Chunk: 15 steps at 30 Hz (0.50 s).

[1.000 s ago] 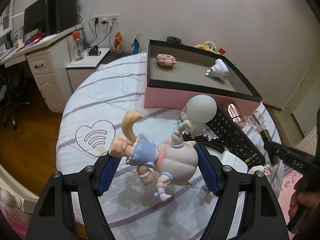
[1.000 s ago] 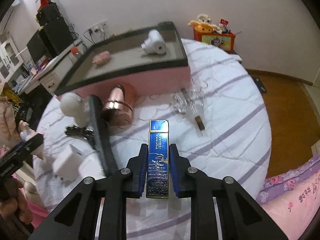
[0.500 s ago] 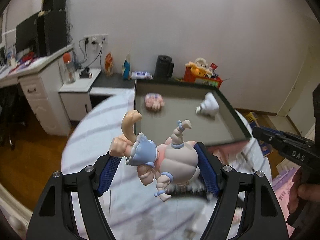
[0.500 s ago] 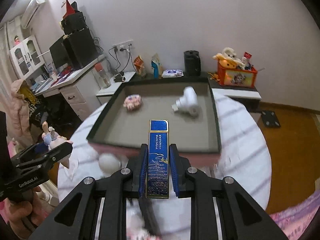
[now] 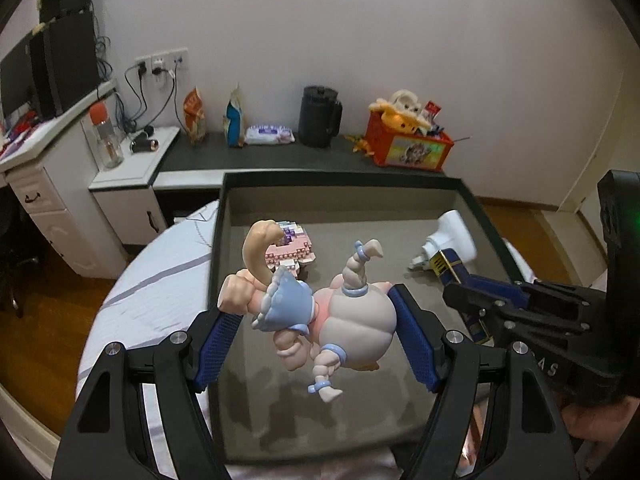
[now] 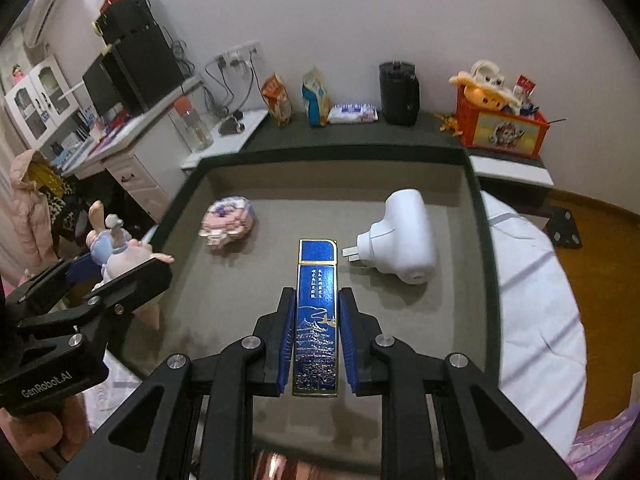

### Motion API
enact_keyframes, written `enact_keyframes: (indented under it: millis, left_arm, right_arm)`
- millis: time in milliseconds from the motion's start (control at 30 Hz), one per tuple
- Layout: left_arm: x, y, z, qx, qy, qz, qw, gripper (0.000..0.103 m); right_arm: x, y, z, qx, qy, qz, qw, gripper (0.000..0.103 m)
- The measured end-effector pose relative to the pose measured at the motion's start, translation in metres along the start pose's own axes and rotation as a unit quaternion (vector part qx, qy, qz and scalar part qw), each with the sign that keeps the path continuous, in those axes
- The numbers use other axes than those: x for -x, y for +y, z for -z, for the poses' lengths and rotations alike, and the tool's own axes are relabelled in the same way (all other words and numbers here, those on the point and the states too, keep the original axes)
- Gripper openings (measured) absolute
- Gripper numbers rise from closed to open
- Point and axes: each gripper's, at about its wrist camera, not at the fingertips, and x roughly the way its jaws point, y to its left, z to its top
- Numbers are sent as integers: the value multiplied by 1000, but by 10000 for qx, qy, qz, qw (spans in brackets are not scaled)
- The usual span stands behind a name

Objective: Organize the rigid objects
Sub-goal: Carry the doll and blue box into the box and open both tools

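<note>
Pink block toy point(image 5: 294, 249): near side hidden behind the figurine point(image 5: 320, 312), inside the tray point(image 5: 340, 178).
Blue box point(image 5: 450, 270): rear part hidden by the right gripper point(image 5: 478, 292), beside the tray's right wall.
Copper object point(image 6: 280, 466): cut off by the lower edge, below the tray.

Your left hand-held gripper point(image 5: 314, 330) points steeply downward, its blue pads spread wide and pressing on either side of a toy figure point(image 5: 320, 312) held sideways between them. Your right hand-held gripper point(image 6: 316, 334) also tilts steeply down, jaws nearly together, clamped on a slim blue lighter point(image 6: 316, 312) that sticks out past the fingertips. Your two grippers sit side by side, near each other.
</note>
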Motion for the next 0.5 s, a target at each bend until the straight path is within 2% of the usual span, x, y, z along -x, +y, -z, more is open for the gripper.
enact_keyframes:
  millis: [233, 267, 300, 333, 400, 467, 500]
  left_arm:
    - [-37, -2, -3, -29, 440, -242, 9987, 76]
    - [-39, -1, -3, -21, 489, -252, 9985, 77]
    - [-39, 0, -3, -4, 529, -219, 9984, 82]
    - [-37, 0, -3, 4, 532, -242, 9983, 88]
    - [-27, 1, -4, 4, 398, -264, 9989, 95]
    - [-14, 2, -4, 30, 249, -271, 9993, 99]
    - [-4, 2, -4, 46, 154, -276, 9995, 100]
  right_arm:
    - [-27, -13, 0, -39, 316, 208, 9993, 23]
    - [-28, -14, 1, -40, 313, 259, 9992, 36]
    - [-27, -15, 1, -58, 278, 271, 9992, 47]
    - [-24, -15, 2, -95, 224, 224, 9995, 63]
    - [-17, -15, 2, -108, 105, 245, 9996, 68]
    - [-8, -12, 2, -90, 21, 277, 9996, 80]
    - [0, -11, 4, -69, -54, 347, 9994, 81]
